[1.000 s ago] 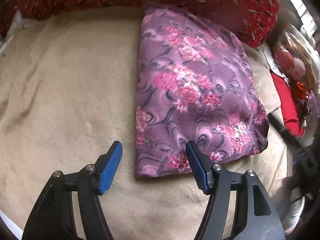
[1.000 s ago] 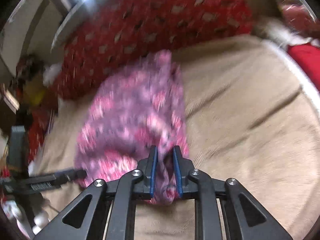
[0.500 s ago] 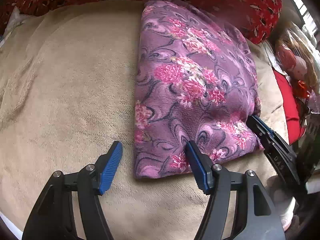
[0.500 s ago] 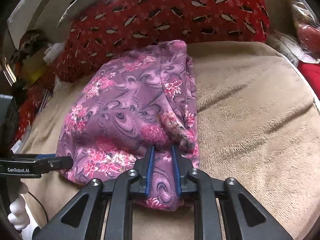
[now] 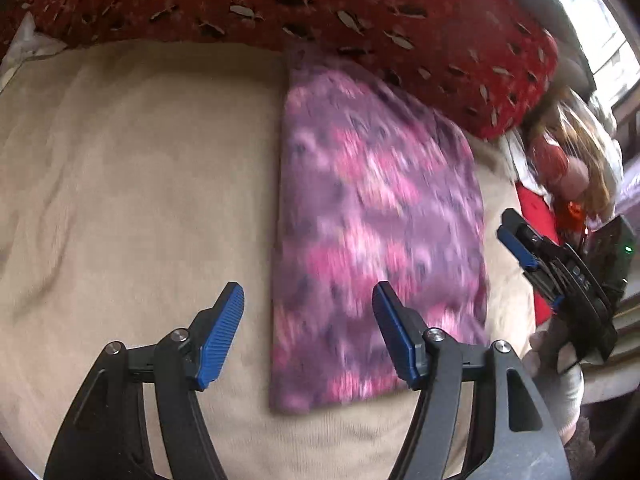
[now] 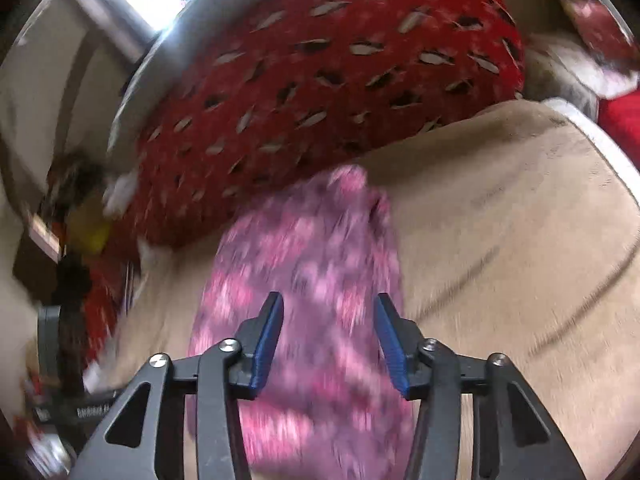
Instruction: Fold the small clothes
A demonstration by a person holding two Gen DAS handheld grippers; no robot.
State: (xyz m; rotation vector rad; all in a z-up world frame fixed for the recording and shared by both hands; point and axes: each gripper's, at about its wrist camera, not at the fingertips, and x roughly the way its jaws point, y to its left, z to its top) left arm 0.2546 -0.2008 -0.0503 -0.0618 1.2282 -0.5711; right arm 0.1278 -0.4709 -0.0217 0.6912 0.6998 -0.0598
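A purple garment with pink flowers [image 5: 380, 216] lies folded into a long strip on a beige blanket [image 5: 140, 184]. My left gripper [image 5: 308, 332] is open and empty above the garment's near left corner. My right gripper [image 6: 328, 344] is open and empty, raised above the garment [image 6: 312, 280], which is blurred. The right gripper also shows in the left wrist view [image 5: 520, 240], off the garment's right edge.
A red pillow with a grey leaf pattern [image 5: 360, 12] lies along the far side, touching the garment's far end; it also shows in the right wrist view [image 6: 320, 80]. A doll and red items [image 5: 560, 160] lie at the right. The beige blanket [image 6: 520, 220] spreads to the right.
My right gripper has opened and let go of the garment, then drawn back to the right and lifted. The garment now lies flat. My left gripper stays open.
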